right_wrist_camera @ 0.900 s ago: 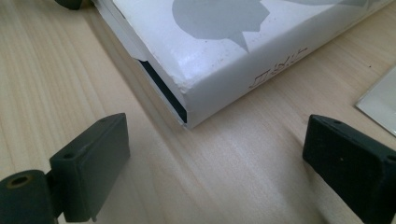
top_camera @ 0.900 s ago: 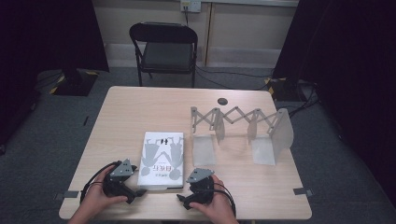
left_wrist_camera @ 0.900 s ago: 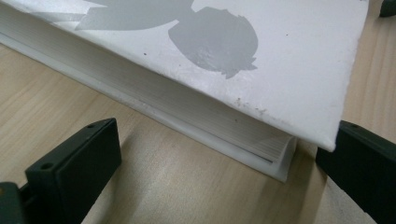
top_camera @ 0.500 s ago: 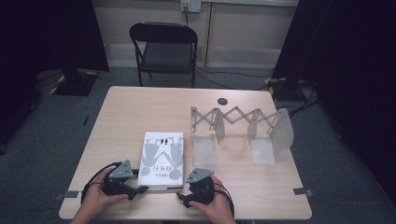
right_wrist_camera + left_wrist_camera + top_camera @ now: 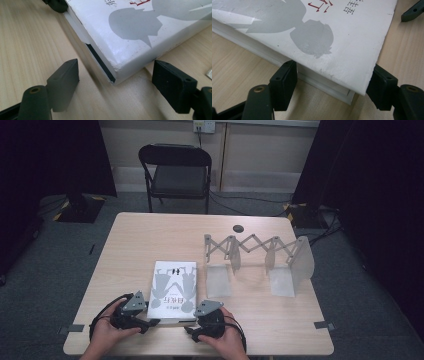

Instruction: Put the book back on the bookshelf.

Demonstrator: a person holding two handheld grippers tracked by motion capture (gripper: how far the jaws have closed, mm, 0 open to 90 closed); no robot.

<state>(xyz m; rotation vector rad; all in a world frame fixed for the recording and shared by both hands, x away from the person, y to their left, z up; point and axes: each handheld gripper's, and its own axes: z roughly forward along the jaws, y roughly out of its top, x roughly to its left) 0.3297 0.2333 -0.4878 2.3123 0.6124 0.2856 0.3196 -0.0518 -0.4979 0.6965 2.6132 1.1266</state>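
A white book [image 5: 173, 291] with grey silhouettes and red lettering lies flat on the wooden table [image 5: 150, 240], near its front edge. My left gripper [image 5: 151, 322] is at the book's near-left corner, my right gripper [image 5: 190, 330] at its near-right corner. In the left gripper view the book [image 5: 324, 37] has its corner between the wide-set jaws of that gripper [image 5: 332, 87], whose pads [image 5: 283, 83] lie close against the page edge and cover edge. In the right gripper view the book [image 5: 140, 32] points its corner into that open gripper [image 5: 116, 83], with a gap on each side.
An expanding accordion rack [image 5: 257, 257] with translucent white divider plates stands right of the book. A small dark disc [image 5: 238, 228] lies at the table's far edge. A black folding chair [image 5: 175, 175] stands beyond the table. Dark curtains hang on both sides.
Both grippers have crept slightly closer to the book's near corners. The book and the rack have not moved.
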